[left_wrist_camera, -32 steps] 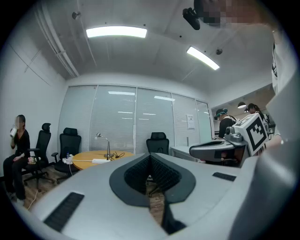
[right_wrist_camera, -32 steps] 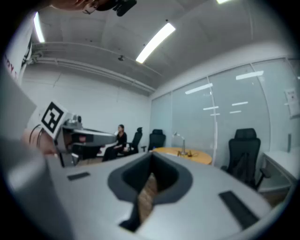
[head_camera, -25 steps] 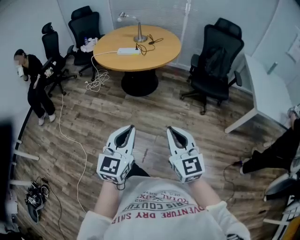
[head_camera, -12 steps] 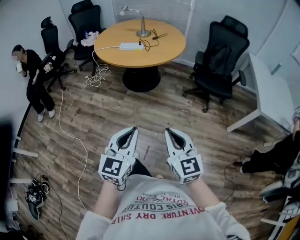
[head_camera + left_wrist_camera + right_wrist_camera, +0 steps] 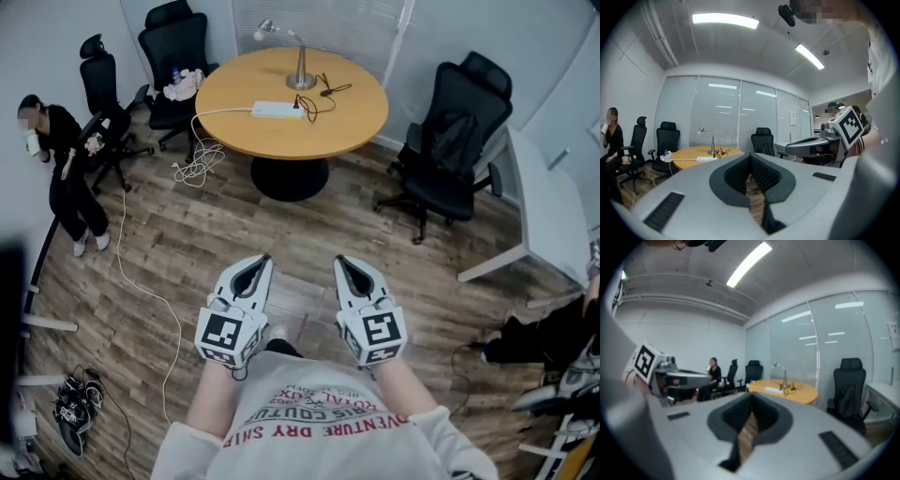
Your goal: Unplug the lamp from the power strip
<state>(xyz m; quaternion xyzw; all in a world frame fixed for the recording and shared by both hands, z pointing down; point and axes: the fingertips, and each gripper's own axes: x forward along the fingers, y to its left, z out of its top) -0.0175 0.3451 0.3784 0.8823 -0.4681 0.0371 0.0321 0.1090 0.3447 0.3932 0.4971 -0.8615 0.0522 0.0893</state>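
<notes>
**Both grippers empty, the plug well out of reach**

From where I stand, the person is on the wooden floor well apart from the round table; the left gripper and the right gripper are held side by side in front of the chest, pointing towards it; each has its jaws pressed together with nothing between the pads.

The lamp stands upright near the table's far edge; the white power strip lies flat just in front of it; the lamp's black cord loops loosely between the base and the strip's right end, where the plug seems to sit, though it is too small from here to tell which socket. A white cable runs off the strip's left end, over the table edge, to a coil on the floor.

The step in hand is getting within reach, and nothing of the unplugging is done. To do it well, I would say: open both sets of jaws before arriving; press one gripper down on the strip's body, since so light a thing would likely lift or slide with the plug; close the other on the plug's housing, not the cord; pull straight along the pins, without twisting; mind the slack loops near the lamp base, which could drag the lamp.
</notes>
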